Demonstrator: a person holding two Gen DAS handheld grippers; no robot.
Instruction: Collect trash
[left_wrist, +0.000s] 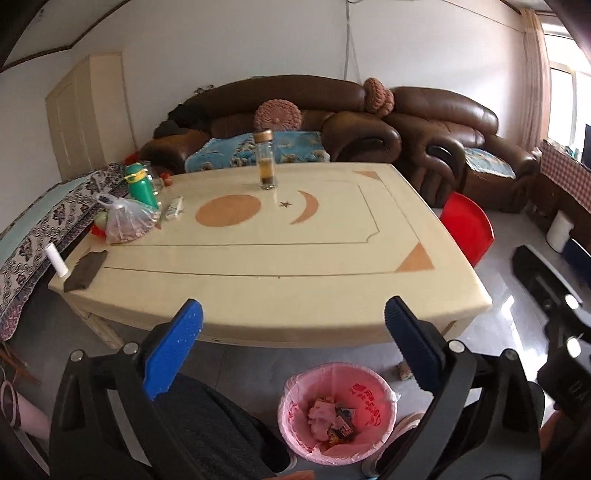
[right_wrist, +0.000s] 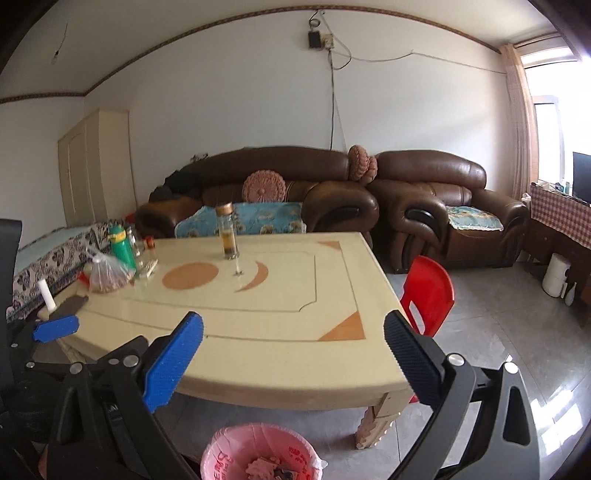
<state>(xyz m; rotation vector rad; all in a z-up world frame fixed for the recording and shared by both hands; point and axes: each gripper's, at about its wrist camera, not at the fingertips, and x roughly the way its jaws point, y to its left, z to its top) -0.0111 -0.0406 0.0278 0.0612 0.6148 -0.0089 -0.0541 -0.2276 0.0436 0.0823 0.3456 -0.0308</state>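
Jaws of both the left gripper (left_wrist: 293, 334) and right gripper (right_wrist: 293, 341) gape fully wide, holding nothing. Below and between them stands the round pink-lined trash bin (left_wrist: 338, 410) of crumpled wrappers; any next piece should be released squarely over its mouth. Beyond the jaws, the cream worktop (left_wrist: 258, 258) shows no obvious loose litter.

Glossy brown leather sofa (right_wrist: 295, 184), glass jar (left_wrist: 266, 162), shiny tiled floor (right_wrist: 517, 350)

The bin (right_wrist: 258, 456) is cut off by the bottom edge in the right wrist view — its wrappers (left_wrist: 332, 417) too small to read. The red chair (left_wrist: 467, 230) sits half hidden behind the table (left_wrist: 295, 266).
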